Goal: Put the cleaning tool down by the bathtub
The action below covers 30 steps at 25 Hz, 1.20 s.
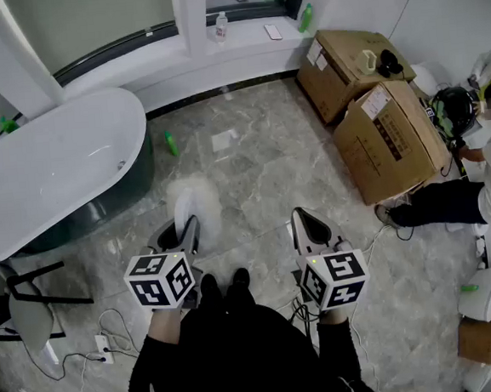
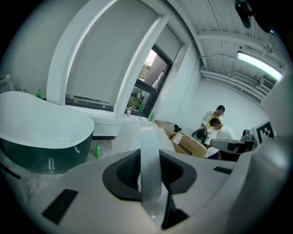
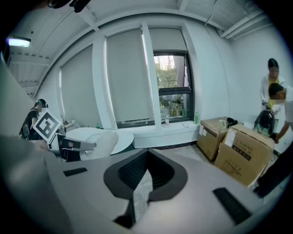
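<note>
Nothing can be read. The boxes (image 1: 390, 140) carry white labels (image 1: 376, 103) and dark print — all too small to make out. The bottle (image 1: 221, 26) on the sill (image 1: 249, 44) has a label — blurred too.

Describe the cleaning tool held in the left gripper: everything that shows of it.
The cleaning tool is pale white and looks soft or fluffy, with a blurred outline in the head view. A flat, translucent white strip of it stands upright between the jaws of the left gripper, which are closed on it. Its bulkier pale head reaches forward beyond them. It is held above the marble floor and seems to touch nothing else, short of the bathtub.
</note>
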{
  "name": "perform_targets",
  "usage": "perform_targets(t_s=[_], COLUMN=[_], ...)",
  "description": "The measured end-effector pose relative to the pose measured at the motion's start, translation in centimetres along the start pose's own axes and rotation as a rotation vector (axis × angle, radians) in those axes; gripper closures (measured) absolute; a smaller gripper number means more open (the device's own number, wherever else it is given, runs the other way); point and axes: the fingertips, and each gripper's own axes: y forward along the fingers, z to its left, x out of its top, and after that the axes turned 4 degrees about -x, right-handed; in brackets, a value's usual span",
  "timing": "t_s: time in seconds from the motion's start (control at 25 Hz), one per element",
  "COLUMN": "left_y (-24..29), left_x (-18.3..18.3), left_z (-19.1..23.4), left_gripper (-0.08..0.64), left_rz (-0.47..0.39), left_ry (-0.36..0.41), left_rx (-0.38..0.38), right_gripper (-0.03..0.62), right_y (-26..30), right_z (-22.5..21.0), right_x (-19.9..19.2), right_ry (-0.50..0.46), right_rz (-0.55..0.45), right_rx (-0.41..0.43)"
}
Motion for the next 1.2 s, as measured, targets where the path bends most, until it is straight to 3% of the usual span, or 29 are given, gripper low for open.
perform_targets(t_s=[1.2], left_y=[3.2], left_x=[1.4], left_z=[-4.3], left_gripper=[0.466], left_rz=[-0.052], left_ry=[0.039], left_rx=[0.034], right_gripper=[0.592], right_y=[-1.7], right_z=[-7.2], right_x=[-0.6], right_ry=[0.074], right_rz=[-0.048], right_rx=[-0.009])
